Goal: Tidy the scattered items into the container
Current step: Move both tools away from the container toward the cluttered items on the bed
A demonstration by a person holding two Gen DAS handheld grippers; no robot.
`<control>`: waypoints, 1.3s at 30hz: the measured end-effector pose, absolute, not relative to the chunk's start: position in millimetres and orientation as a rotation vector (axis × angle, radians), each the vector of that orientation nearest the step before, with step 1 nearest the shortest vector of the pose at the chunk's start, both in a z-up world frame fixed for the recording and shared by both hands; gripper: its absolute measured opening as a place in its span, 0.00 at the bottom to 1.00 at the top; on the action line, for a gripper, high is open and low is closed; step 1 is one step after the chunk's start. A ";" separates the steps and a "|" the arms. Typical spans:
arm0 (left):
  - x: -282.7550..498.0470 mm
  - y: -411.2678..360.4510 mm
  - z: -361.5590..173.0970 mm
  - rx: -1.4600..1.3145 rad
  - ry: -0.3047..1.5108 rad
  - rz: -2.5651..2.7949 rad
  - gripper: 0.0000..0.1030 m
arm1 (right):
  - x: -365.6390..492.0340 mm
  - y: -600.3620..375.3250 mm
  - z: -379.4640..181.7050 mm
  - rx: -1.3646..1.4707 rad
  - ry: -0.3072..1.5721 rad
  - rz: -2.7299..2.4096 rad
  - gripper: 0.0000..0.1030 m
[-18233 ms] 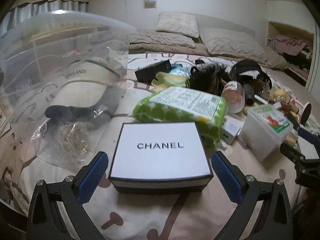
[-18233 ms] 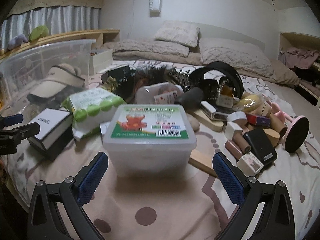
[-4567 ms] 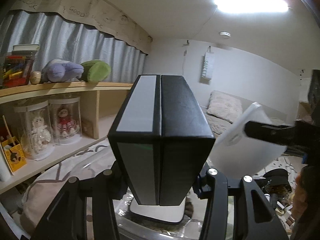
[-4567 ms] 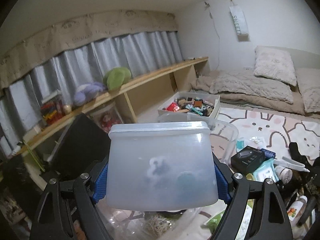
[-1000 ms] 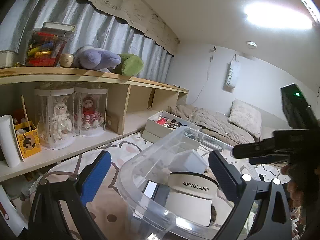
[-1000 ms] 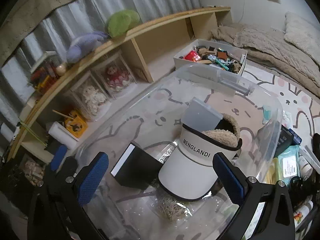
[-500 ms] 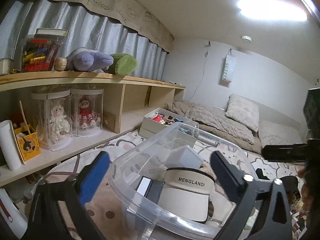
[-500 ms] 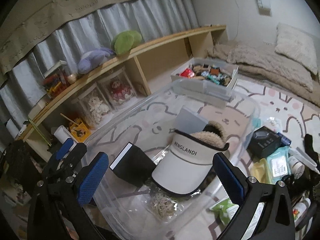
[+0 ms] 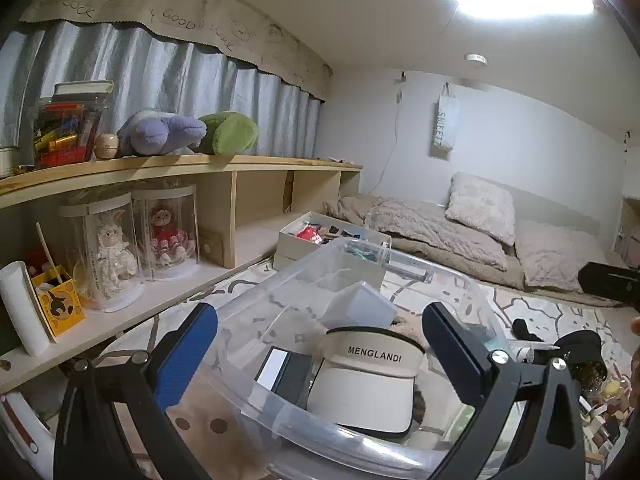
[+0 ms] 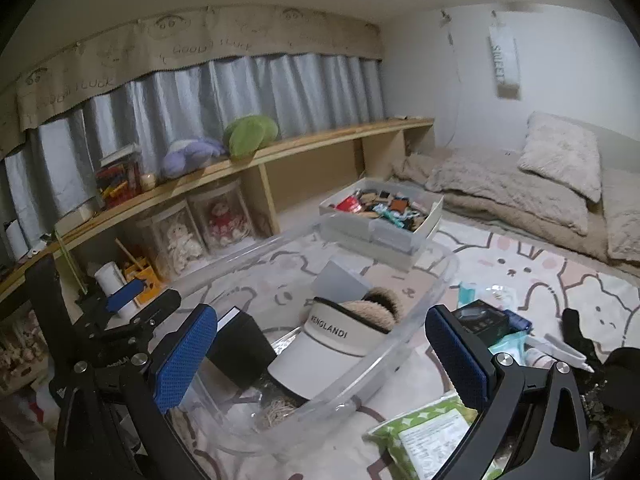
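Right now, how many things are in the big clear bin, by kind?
Boxes: 2, black box and frosted box
Caps: 1, visor
Fluffy things: 1, behind the visor
Bags: 1, bag of straw bits
Total: 5 in the bin
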State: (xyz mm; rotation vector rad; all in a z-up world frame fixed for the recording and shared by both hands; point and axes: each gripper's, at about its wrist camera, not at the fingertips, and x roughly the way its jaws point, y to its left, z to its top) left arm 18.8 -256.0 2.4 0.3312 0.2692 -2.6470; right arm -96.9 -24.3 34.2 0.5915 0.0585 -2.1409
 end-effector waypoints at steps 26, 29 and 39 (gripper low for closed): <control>11.9 -198.9 9.8 0.285 0.253 -2.853 1.00 | -80.3 136.2 23.8 0.573 -0.081 -2.467 1.00; 13.4 -188.7 12.7 0.256 0.274 -2.901 1.00 | -77.3 160.4 17.6 0.580 -0.102 -2.518 1.00; 11.1 -145.0 12.7 0.241 0.303 -3.065 1.00 | -65.0 226.6 -8.1 0.592 -0.148 -2.667 1.00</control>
